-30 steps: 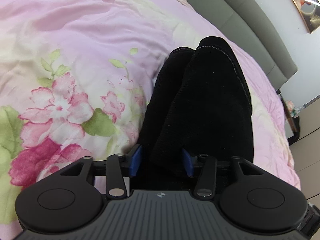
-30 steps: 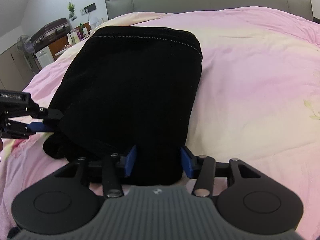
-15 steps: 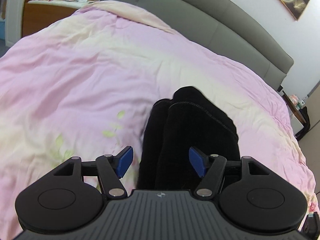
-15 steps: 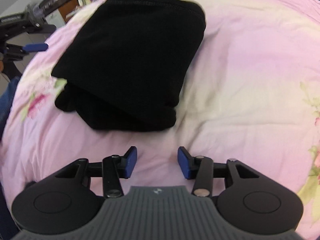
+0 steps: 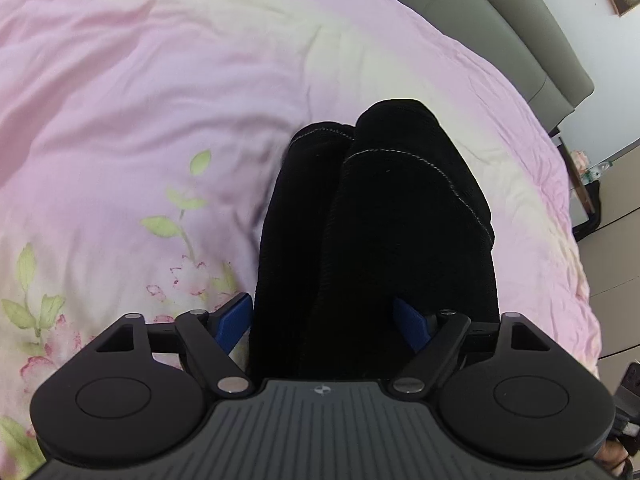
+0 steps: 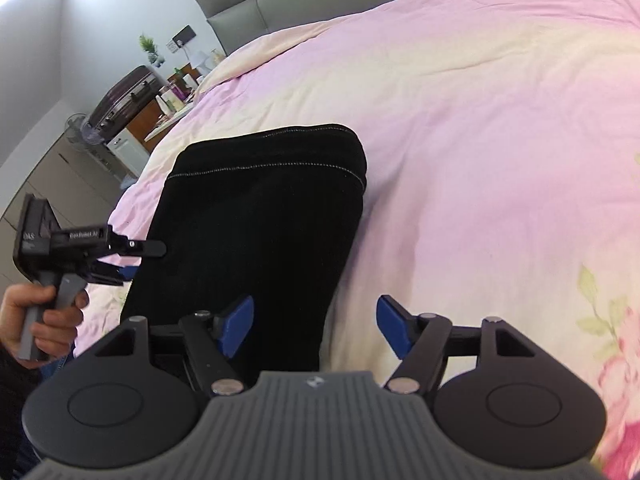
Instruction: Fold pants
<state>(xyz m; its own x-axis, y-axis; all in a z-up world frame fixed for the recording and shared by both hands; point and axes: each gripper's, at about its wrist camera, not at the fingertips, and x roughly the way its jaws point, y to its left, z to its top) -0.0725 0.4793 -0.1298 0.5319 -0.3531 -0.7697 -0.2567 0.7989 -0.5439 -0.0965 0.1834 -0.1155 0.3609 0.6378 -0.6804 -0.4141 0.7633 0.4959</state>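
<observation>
The black pants [image 5: 380, 240] lie folded into a thick bundle on the pink duvet, with pale seam stitching on the top layers. My left gripper [image 5: 322, 324] straddles their near end. Its jaws are opening wide, the bundle between the blue pads but not pinched. In the right wrist view the pants [image 6: 260, 220] form a dark rectangle. My right gripper [image 6: 316, 328] hovers over their near right corner; its jaws are opening, with cloth under the left pad and duvet under the right. A hand [image 6: 40, 320] holds the left gripper [image 6: 132, 256] at the pants' left edge.
The floral pink duvet [image 6: 500, 120] covers the whole bed, with broad room right of the pants. A grey headboard [image 6: 248, 8] stands behind. Beyond the bed's left side are a dark suitcase [image 6: 124, 96], a cluttered bedside unit [image 6: 176, 96] and cabinets.
Both pairs of jaws have widened and let go of the pants' near edge. The right gripper backed away from the bundle, then came back over its near right corner.
</observation>
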